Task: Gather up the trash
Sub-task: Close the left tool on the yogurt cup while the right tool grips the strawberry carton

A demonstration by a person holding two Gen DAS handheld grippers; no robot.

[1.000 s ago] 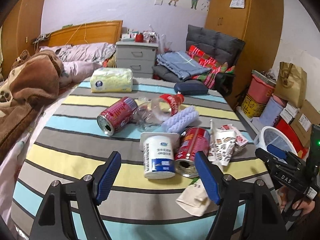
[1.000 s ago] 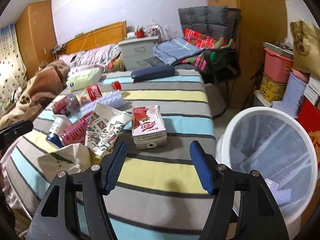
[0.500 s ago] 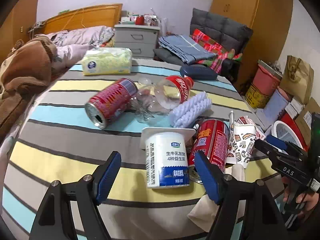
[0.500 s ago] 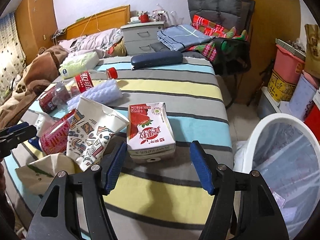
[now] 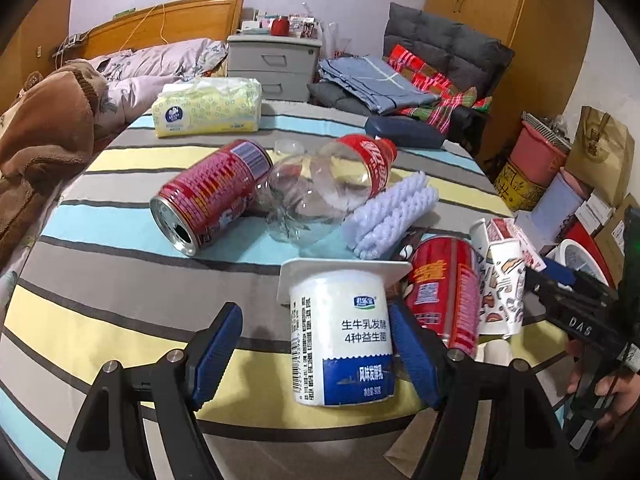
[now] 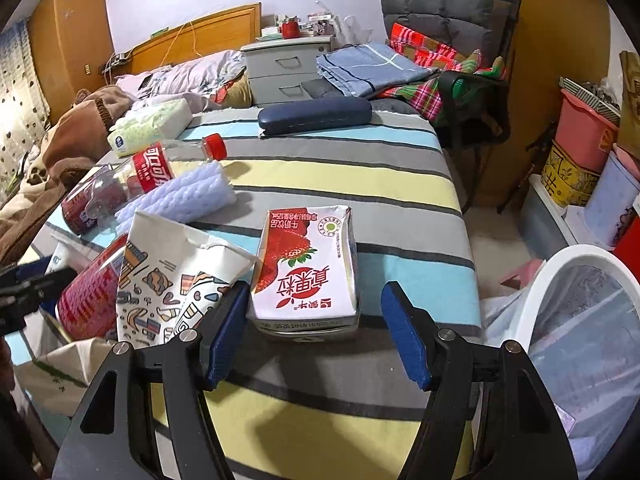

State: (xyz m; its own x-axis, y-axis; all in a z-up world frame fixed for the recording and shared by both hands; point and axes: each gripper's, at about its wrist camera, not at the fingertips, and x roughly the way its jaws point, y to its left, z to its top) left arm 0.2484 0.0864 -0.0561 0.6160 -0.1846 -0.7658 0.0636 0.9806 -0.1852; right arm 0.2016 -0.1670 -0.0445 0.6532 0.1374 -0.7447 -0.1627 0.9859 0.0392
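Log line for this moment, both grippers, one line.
left gripper: open, around yogurt cup | right gripper: open, around strawberry milk carton | bin: right of table

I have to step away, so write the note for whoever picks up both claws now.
Left claw: open, yogurt cup lying between its fingers, not yet gripped.
Right claw: open, strawberry milk carton just ahead between its fingers, not yet gripped.
Still on the striped table: two red cans, clear bottle, paper cup, white foam sleeve.
White bin stands beside the table, on the right claw's side.
Done: nothing is lifted yet. Left: grip, drop in bin, repeat.
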